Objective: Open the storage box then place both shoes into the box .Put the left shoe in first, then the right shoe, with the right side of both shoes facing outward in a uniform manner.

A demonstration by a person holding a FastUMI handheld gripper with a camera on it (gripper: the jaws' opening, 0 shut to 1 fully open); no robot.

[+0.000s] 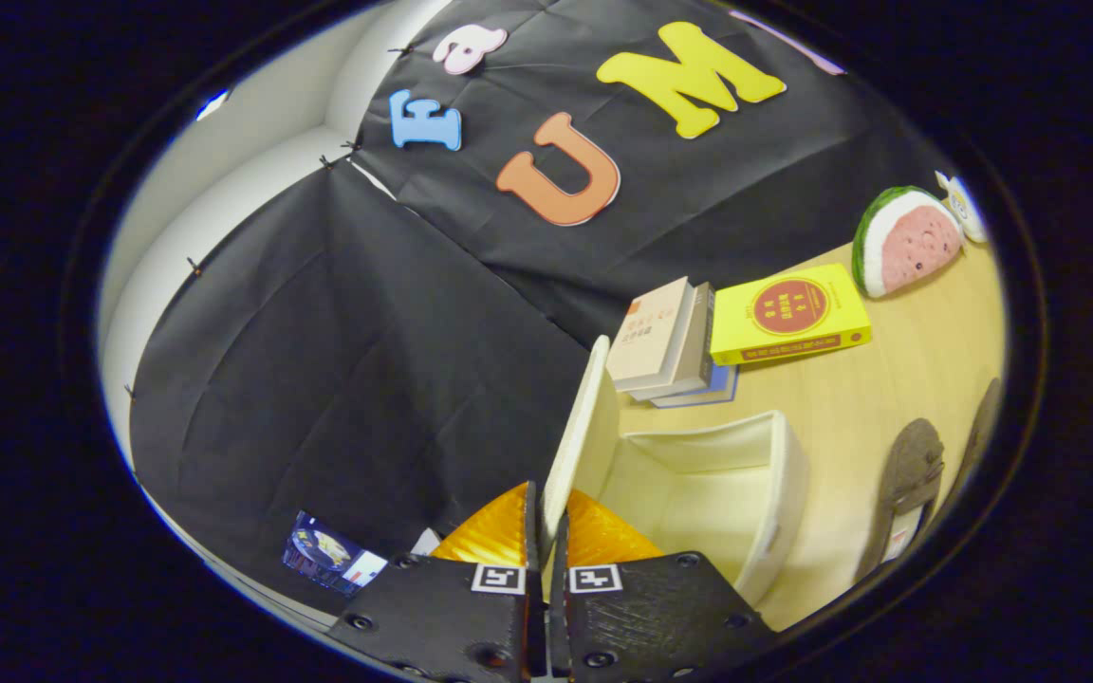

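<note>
Gripper (pixel 546 560) fingers pinched nearly together on the raised lid (pixel 577 441) of the storage box (pixel 774 493).
Box stands open just ahead; two dark shoes (pixel 912 484) lie on the wooden table (pixel 888 379) beyond it.

a pale wooden table (pixel 850 398) carries a cream storage box (pixel 755 474), its lid (pixel 577 436) raised upright and pinched between the closed fingers of the gripper (pixel 544 531). behind the box lie stacked books (pixel 665 346) and a yellow book (pixel 788 313); a watermelon-slice plush (pixel 902 242) sits farther back. two dark shoes (pixel 912 484) lie beside the box.
</note>
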